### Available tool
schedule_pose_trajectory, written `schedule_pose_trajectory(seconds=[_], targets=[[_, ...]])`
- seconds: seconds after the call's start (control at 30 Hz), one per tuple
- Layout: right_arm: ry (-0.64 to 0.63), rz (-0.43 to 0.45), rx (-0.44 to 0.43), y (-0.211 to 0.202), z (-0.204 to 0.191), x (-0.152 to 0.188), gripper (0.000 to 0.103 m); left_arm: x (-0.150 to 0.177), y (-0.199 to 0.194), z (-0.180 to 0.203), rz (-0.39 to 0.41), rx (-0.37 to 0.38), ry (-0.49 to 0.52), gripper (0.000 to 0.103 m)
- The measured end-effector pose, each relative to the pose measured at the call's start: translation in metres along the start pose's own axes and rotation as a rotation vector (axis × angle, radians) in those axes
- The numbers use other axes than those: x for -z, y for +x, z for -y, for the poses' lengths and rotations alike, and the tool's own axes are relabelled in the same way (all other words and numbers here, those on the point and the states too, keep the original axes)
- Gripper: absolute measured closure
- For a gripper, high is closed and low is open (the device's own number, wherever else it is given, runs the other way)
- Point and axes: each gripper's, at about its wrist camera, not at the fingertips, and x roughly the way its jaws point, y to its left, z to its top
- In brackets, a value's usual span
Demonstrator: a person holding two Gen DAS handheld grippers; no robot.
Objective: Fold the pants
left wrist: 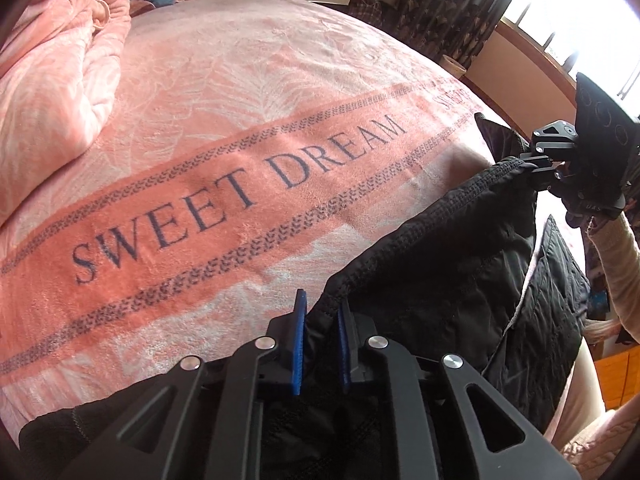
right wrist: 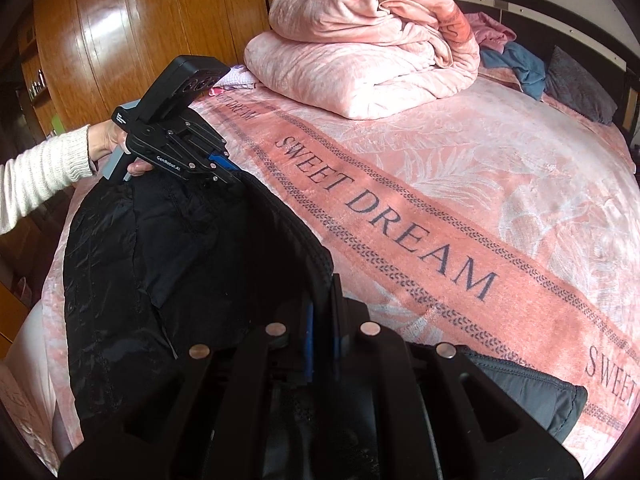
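Black quilted pants (left wrist: 448, 256) hang by their waistband above the edge of a pink bed. My left gripper (left wrist: 322, 308) is shut on one end of the waistband, which runs between its blue pads (left wrist: 298, 344). My right gripper (left wrist: 530, 166) is shut on the other end at the right of the left wrist view. In the right wrist view the pants (right wrist: 160, 248) drape down to the left, my right gripper (right wrist: 322, 300) clamps the waistband, and my left gripper (right wrist: 224, 170) holds the far end.
The bed wears a pink "SWEET DREAM" blanket (right wrist: 460, 208). A folded pink duvet (right wrist: 360, 44) lies at its head, with other clothes (right wrist: 516, 60) beyond. A wooden wardrobe (right wrist: 140, 32) stands on one side, a window with curtains (left wrist: 452, 4) on the other.
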Motion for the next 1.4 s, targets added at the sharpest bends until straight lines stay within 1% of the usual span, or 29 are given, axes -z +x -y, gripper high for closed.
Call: schedule_pose_trajectory(seconds=[0.1, 0.27, 0.57, 0.7, 0.8, 1.03, 1.4], targets=[[0.007, 0.032, 0.015, -0.014, -0.012, 0.001, 0.097, 0.007, -0.017, 0.014, 0.03, -0.037, 0.01, 0.091], [0.031, 0.062, 0.023, -0.033, -0.032, 0.006, 0.097, 0.022, -0.043, 0.035, 0.068, -0.07, -0.002, 0.091], [0.047, 0.078, 0.029, -0.062, -0.073, 0.016, 0.097, 0.059, -0.072, 0.072, 0.083, -0.142, -0.042, 0.091], [0.058, 0.096, 0.029, -0.077, -0.091, 0.022, 0.097, 0.076, -0.087, 0.09, 0.11, -0.175, -0.058, 0.091], [0.069, 0.107, 0.028, -0.087, -0.106, 0.03, 0.097, 0.089, -0.099, 0.099, 0.13, -0.163, -0.095, 0.09], [0.08, 0.1, 0.023, -0.103, -0.135, 0.049, 0.096, 0.119, -0.119, 0.127, 0.166, -0.166, -0.117, 0.09], [0.08, 0.077, 0.025, -0.114, -0.169, 0.076, 0.095, 0.162, -0.129, 0.161, 0.202, -0.194, -0.171, 0.089]])
